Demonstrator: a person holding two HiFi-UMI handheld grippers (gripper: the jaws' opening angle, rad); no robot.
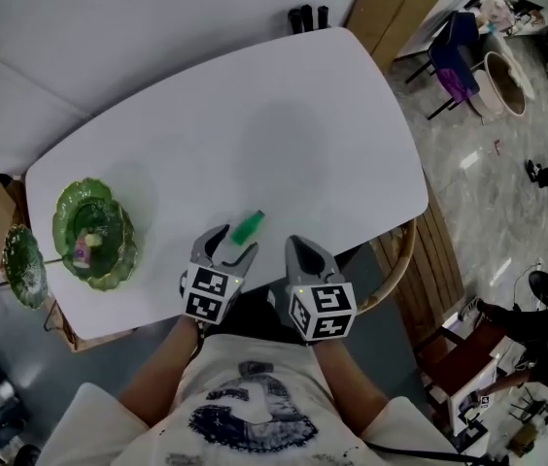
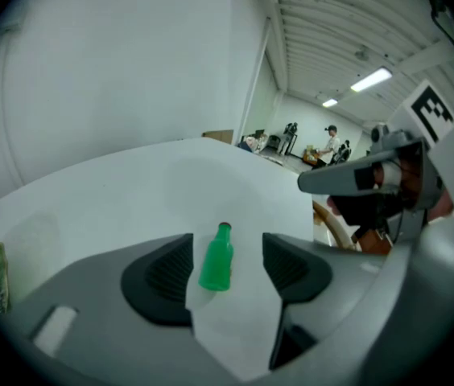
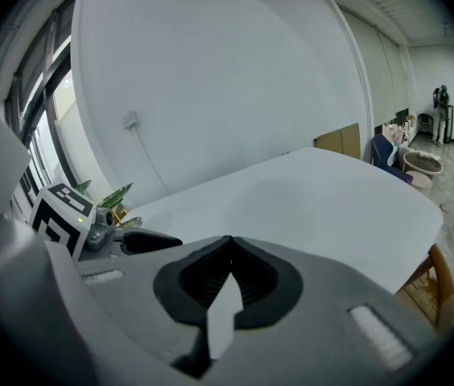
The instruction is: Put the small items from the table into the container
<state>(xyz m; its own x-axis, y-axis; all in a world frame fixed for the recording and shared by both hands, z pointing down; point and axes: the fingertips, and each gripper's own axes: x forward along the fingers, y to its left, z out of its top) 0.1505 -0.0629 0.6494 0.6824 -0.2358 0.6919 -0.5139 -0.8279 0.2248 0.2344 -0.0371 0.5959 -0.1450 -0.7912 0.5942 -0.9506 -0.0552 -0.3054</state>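
My left gripper (image 1: 232,245), at the lower centre of the head view, has its jaws spread wide. A small green bottle (image 1: 248,227) lies on the white table (image 1: 255,124) in line between them. It touches neither pad, and its long axis and cap point away from me. My right gripper (image 1: 300,248), just to the right, is pressed together and empty. The green dish (image 1: 130,250) sits at lower left.

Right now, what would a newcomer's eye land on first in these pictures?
The small green bottle lying alone on the white table, framed between the open jaws of the left gripper, untouched. Next, the green leaf-shaped dish at the table's left end, holding a small pinkish item. The right gripper is shut and empty beside the left one.
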